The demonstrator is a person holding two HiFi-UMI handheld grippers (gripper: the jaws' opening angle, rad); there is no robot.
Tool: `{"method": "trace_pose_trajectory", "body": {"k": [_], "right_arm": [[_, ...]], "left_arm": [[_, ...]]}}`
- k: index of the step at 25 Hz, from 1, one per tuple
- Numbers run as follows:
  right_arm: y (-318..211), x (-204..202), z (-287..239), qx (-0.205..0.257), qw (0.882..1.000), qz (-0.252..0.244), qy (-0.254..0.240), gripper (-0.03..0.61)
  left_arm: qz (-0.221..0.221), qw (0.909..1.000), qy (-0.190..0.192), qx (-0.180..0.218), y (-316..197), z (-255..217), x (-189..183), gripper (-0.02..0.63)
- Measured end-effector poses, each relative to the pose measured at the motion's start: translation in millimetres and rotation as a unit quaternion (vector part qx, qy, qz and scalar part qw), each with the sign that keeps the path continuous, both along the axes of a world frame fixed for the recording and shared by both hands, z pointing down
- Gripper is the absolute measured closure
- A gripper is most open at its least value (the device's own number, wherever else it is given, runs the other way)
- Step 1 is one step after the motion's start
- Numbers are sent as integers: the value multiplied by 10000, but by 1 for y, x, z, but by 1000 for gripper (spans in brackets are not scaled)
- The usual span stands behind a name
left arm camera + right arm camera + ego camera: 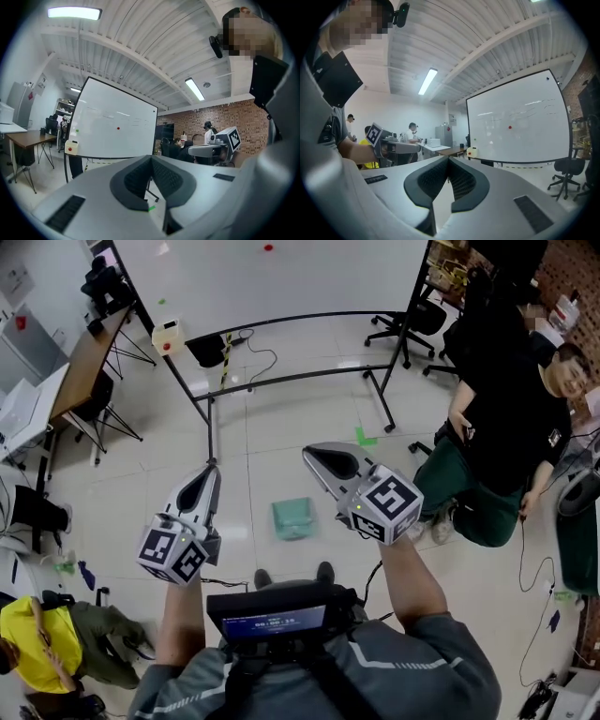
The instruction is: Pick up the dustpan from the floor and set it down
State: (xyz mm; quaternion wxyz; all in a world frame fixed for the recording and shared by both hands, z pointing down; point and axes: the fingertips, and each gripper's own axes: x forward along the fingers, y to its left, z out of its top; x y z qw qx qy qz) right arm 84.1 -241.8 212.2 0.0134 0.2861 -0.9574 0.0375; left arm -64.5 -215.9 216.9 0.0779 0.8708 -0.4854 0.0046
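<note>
The green dustpan (pixel 293 518) lies flat on the pale floor, in front of my feet and below the gap between the two grippers. My left gripper (pixel 213 470) is held level in the air to the dustpan's left, jaws shut with nothing in them (pixel 151 158). My right gripper (pixel 309 454) is held level to the dustpan's right and above it, also shut and empty (pixel 448 159). Neither gripper touches the dustpan. Both gripper views look out across the room, and the dustpan is in neither.
A wheeled whiteboard (pixel 281 277) stands ahead, its black base frame (pixel 281 379) on the floor beyond the dustpan. A person (pixel 506 427) crouches at the right. An office chair (pixel 412 324) is at the far right, a desk (pixel 84 362) at the left, and a green tape mark (pixel 366 438) on the floor.
</note>
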Motion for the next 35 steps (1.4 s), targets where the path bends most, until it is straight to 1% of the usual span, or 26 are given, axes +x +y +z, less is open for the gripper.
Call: {"method": "trace_pose_trajectory", "body": {"k": [3,5,7,10,12,14,17,21,23,25,28,30,35], "right_arm": [[-5,25,3,-50,9997,-235,-83,565],[-5,36,10,-26,9993,-386,-15,565],[-2,36,17,5,9990,-449,72,565],[21,26,15,34,9990,-409,149,565],[41,18,6,73,9994,-291,173,565],[65,10,-5,113,9998,-142,96,565],[112,-19,-17,148,9998,89,-26,565],[195,-71,-20,234,9988,434,-49,566],[241,-99,-19,323,9978,573,-4,566],[274,-119,-23,294,9971,707,44,566],[302,-132,-34,115,9960,882,-8,566],[324,-137,-38,65,9957,918,-45,565],[367,-140,-57,187,9956,917,-38,566]], "left_arm": [[-122,9999,-70,-69,0,5,30,580],[-191,9995,-177,-174,5,15,43,580],[-270,9990,-286,-232,13,25,41,580],[-361,9991,-139,-199,40,20,25,580],[-303,9995,-46,-56,63,5,17,580],[-161,9997,-89,148,90,-10,11,580],[-54,9994,-169,296,142,-21,-22,580],[164,9992,124,355,225,-18,-82,580],[255,9986,172,429,264,-12,-111,580],[350,9984,161,425,292,-12,-131,580],[539,9976,224,369,316,-26,-147,580],[570,9975,254,328,334,-34,-155,580],[521,9980,142,323,368,-47,-161,580]]}}
